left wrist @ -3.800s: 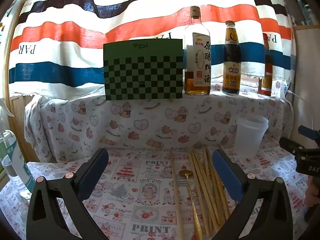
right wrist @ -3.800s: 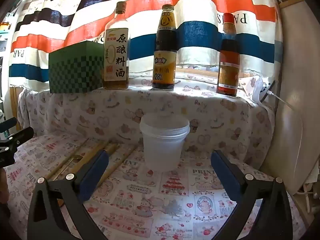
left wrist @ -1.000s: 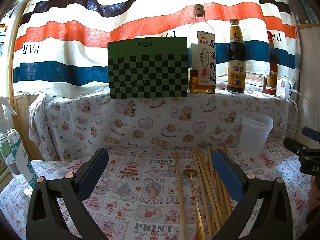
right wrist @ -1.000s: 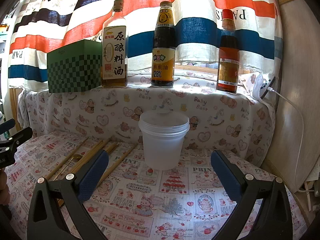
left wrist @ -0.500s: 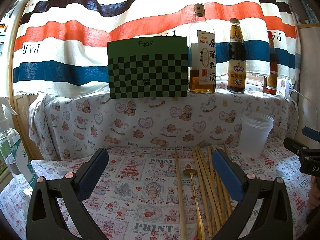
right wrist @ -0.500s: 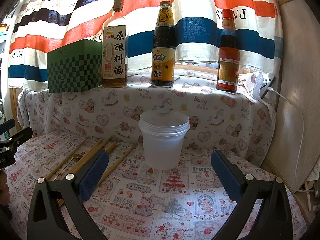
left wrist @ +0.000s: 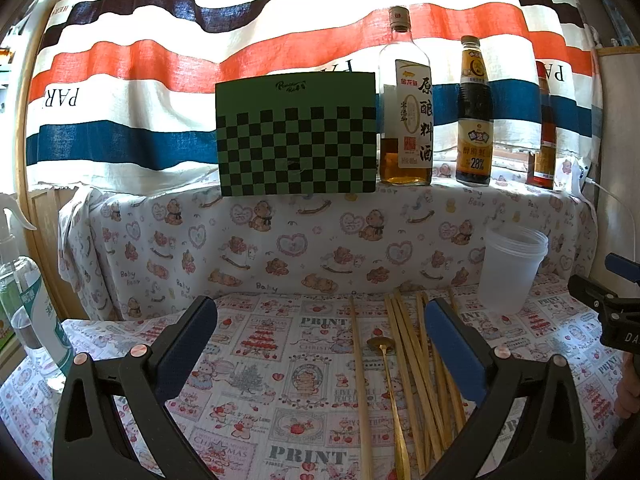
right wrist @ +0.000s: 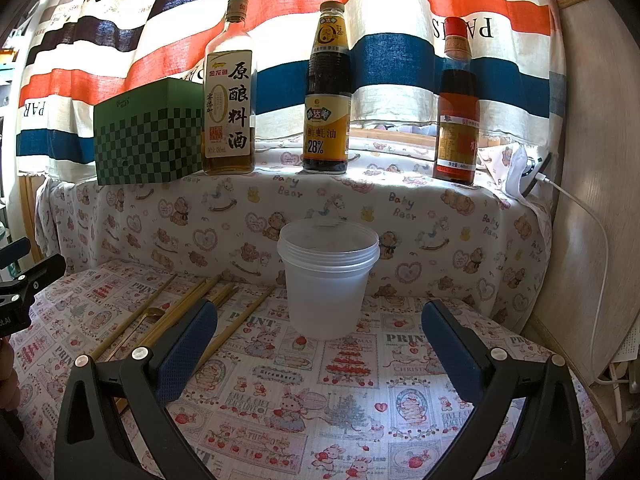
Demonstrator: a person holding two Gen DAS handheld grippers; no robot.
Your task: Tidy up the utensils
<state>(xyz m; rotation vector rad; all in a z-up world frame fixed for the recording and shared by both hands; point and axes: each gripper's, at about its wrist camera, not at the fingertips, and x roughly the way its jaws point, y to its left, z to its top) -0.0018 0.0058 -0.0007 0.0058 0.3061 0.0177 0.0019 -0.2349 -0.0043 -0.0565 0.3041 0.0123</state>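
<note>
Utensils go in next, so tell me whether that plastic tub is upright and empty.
Upright and apparently empty: the plastic tub stands on its base, mouth up, nothing poking above the rim. The chopsticks lie on the cloth.

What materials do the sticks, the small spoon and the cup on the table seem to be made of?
Chopsticks: likely bamboo or wood, matte pale tan, straight and thin.
Spoon: probably metal with a gold finish, since it glints.
Cup: frosted, translucent plastic; the patterned cloth shows faintly through its wall.
</note>
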